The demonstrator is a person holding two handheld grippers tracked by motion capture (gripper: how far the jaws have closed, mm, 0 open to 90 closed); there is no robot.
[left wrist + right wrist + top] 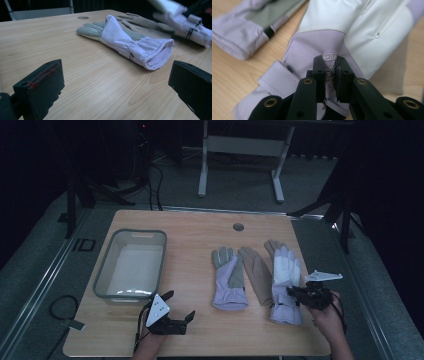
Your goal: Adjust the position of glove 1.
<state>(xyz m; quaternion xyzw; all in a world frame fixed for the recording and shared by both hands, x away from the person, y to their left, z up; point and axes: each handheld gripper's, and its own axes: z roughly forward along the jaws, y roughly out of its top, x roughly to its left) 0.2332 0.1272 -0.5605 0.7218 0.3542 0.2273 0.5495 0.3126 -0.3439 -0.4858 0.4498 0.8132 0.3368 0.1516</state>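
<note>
The right hand-held gripper [329, 72] is clamped on a pinch of fabric near the cuff of the white-and-lilac glove [352, 27]; its jaws stand nearly together with a printed tab of cloth between them. In the high view this glove [286, 285] lies at about four o'clock on the counter [195, 225], cuff toward the person, just beside a tan glove [256, 272] that it partly overlaps. To the nine o'clock side of the tan one lies a lilac-and-grey glove [228, 280], flat on the wood.

The left hand-held gripper [175, 312] sits at about seven o'clock, jaws wide apart and holding nothing; its own view looks across bare wood toward the lilac-and-grey glove's cuff [152, 53].

The clear bin [131, 262] at nine o'clock looks empty. By my reading the work has barely begun: one glove is gripped but seems still on the counter, none has gone into the bin, and all three are left to move.
</note>
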